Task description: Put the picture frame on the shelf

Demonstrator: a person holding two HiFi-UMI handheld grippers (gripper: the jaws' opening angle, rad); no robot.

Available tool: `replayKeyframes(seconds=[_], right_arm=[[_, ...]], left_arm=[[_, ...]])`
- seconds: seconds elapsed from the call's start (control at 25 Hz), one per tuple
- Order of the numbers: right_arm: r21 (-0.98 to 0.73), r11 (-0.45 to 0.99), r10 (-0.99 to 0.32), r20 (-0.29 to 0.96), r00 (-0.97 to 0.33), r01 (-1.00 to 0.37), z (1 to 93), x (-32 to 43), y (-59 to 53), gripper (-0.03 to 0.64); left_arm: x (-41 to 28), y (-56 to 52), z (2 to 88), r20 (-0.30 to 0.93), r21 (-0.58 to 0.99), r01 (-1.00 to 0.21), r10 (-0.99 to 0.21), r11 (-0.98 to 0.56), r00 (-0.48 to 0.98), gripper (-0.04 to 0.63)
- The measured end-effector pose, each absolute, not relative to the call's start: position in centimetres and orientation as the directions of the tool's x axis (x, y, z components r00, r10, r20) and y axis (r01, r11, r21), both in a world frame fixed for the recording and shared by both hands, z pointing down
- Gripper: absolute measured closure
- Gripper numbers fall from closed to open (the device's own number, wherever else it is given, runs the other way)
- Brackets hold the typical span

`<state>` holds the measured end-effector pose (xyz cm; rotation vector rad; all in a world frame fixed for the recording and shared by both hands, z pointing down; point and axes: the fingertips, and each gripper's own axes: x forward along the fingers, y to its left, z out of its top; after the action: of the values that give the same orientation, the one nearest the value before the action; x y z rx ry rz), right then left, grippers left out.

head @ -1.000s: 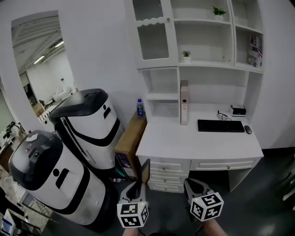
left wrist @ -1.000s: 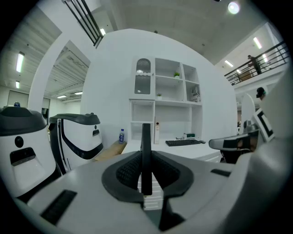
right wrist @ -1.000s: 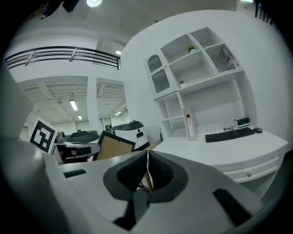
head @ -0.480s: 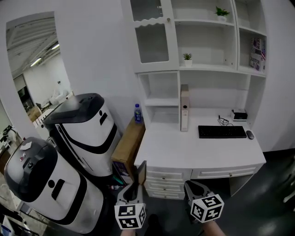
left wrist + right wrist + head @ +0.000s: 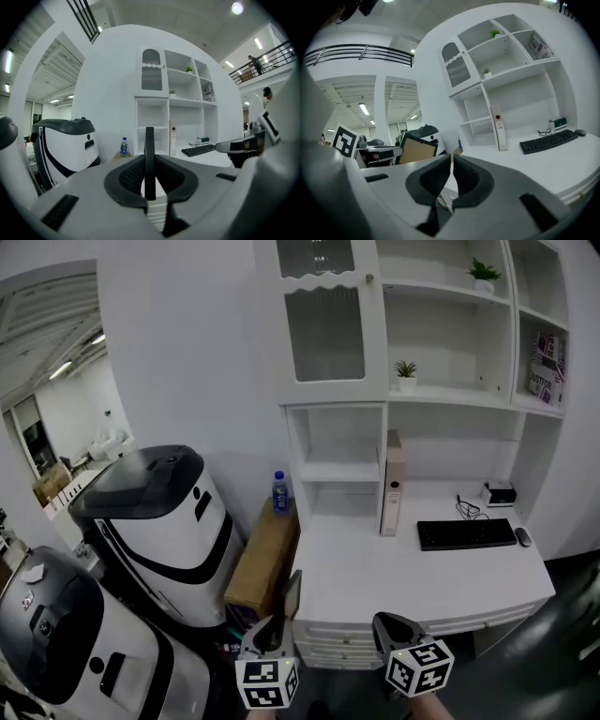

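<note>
The picture frame (image 5: 294,594) is a thin dark frame that shows edge-on and upright in the head view. My left gripper (image 5: 277,622) is shut on its lower edge at the bottom of that view. In the left gripper view the frame (image 5: 149,140) stands as a dark bar between the pads of that gripper (image 5: 149,165). The right gripper view shows the frame's brown back (image 5: 415,150) to the left. My right gripper (image 5: 386,624) hangs beside it, shut on nothing (image 5: 452,173). The white shelf unit (image 5: 339,469) stands ahead above the desk.
The white desk (image 5: 375,579) carries a black keyboard (image 5: 466,533), a mouse (image 5: 523,536) and an upright binder (image 5: 392,486). A cardboard box (image 5: 262,554) with a water bottle (image 5: 279,493) leans at its left. Two white-and-black robots (image 5: 155,521) stand further left. Small plants (image 5: 405,369) sit on upper shelves.
The desk and shelf unit have come closer and sit higher and larger in the head view. Both grippers keep their place at the bottom, the left still shut on the frame.
</note>
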<state>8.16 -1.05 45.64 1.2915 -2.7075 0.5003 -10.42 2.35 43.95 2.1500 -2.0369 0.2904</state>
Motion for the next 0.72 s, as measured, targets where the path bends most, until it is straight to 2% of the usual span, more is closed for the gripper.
replayKeyframes(seconds=[0.72], right_arm=[[-0.258,0.469,-0.824,0.216,-0.524,-0.845,44.2,1.2,-12.6,0.614]], left_arm=[[-17.7,-12.3,42.1,0.225,-0.055,-0.979,-0.958,-0.194,0.177,0.537]])
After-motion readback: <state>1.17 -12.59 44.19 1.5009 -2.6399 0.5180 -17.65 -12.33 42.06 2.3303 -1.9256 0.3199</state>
